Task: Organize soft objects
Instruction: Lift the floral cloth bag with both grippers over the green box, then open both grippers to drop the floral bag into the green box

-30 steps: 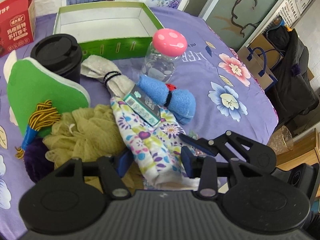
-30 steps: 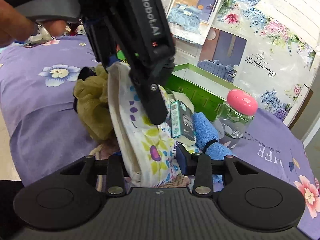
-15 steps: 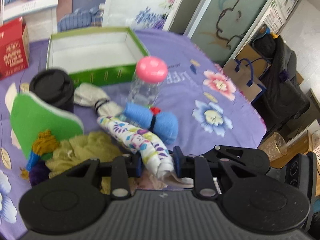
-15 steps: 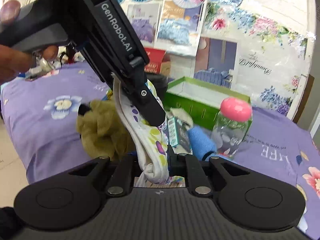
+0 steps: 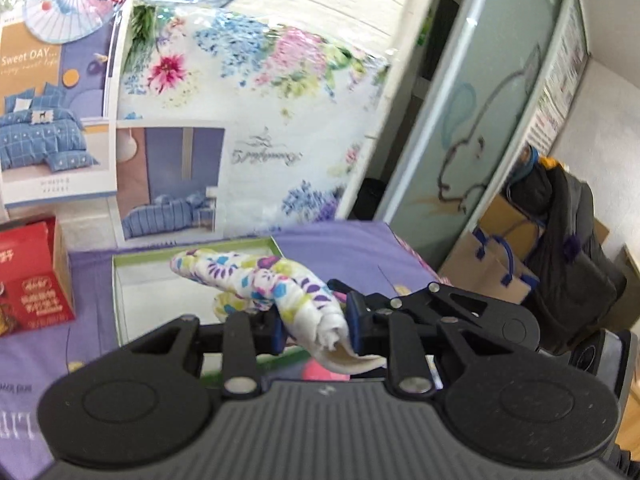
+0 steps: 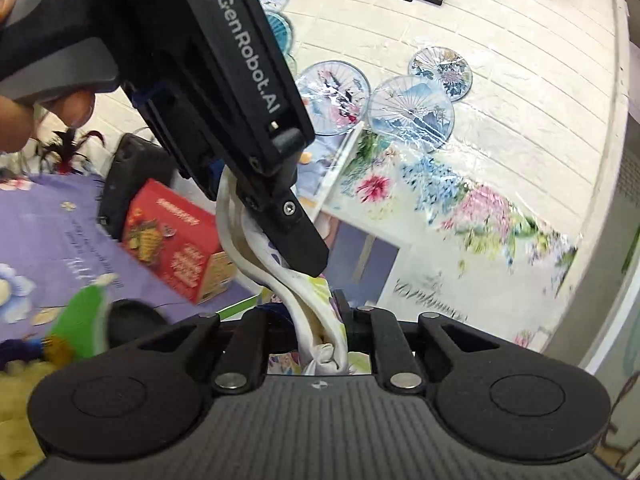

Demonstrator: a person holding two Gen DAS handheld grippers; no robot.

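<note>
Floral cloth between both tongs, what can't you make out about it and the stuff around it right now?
- Floral cloth: its lower end, left wrist view, hidden behind the left tongs.
- Same cloth, right wrist view: its upper part, covered by the left tool's body; the right tongs hide the rest.
- Green box: its floor, partly blocked by the cloth.
- Pink-capped bottle: only a pink sliver shows.
- Red carton: print blurred.

Floral cloth [image 5: 280, 284] hangs over open box [image 5: 120, 300] near counter [image 5: 352, 248] back edge; snack carton [image 5: 36, 276] left of box.
</note>
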